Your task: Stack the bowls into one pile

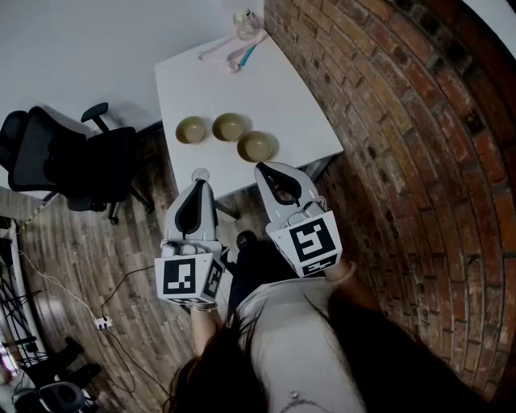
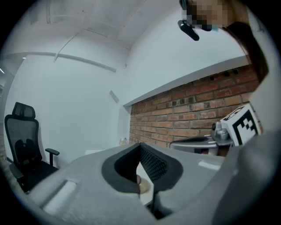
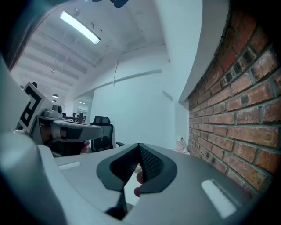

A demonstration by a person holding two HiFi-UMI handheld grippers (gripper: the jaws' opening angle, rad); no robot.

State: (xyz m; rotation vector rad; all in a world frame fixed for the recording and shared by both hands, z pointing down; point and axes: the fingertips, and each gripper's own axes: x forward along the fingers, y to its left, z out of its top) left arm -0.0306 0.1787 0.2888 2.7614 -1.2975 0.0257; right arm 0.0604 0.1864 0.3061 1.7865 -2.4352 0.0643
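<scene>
Three tan bowls stand apart in a row near the front edge of the white table (image 1: 290,97) in the head view: left bowl (image 1: 192,129), middle bowl (image 1: 229,126), right bowl (image 1: 256,146). My left gripper (image 1: 200,176) hangs short of the table's front edge, below the left bowl, jaws together and empty. My right gripper (image 1: 263,168) sits just in front of the right bowl, also shut on nothing. In the left gripper view, the left gripper (image 2: 140,145) shows a sliver of a bowl (image 2: 143,187) through its jaw opening. In the right gripper view, the right gripper (image 3: 139,146) is shut.
A brick wall (image 1: 403,121) runs along the table's right side. A black office chair (image 1: 72,165) stands on the wooden floor to the left. A glass jar (image 1: 246,22) and pink and teal items (image 1: 232,53) lie at the table's far end. A cable and plug (image 1: 101,323) lie on the floor.
</scene>
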